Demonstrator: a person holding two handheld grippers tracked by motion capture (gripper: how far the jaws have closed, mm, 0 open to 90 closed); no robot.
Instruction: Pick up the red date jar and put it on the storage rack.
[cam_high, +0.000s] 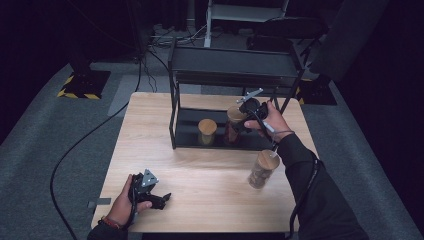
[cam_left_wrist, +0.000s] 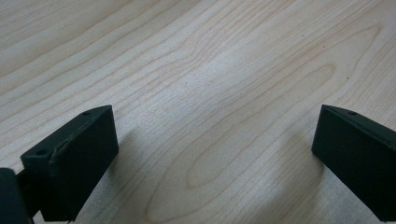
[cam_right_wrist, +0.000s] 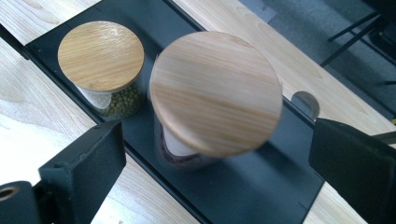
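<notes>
Hovering at centre right of the high view, the right gripper (cam_right_wrist: 219, 154) was held with jaws apart around the tall jar (cam_right_wrist: 215, 93), not clamped. That jar and the green-filled jar (cam_right_wrist: 101, 58) were already placed on the rack's lower shelf (cam_right_wrist: 261, 186); a third jar (cam_high: 263, 169) was left on the table (cam_high: 200, 175). The left gripper (cam_left_wrist: 215, 158) was rested apart, empty.

High view: above the person's side, facing forward and down across the whole table (cam_high: 200, 170) and rack (cam_high: 235, 75). Left gripper view: close, aimed down at bare tabletop. Right gripper view: close, steeply down on two jars (cam_right_wrist: 217, 93), apparently those on the rack's lower shelf in the high view.
</notes>
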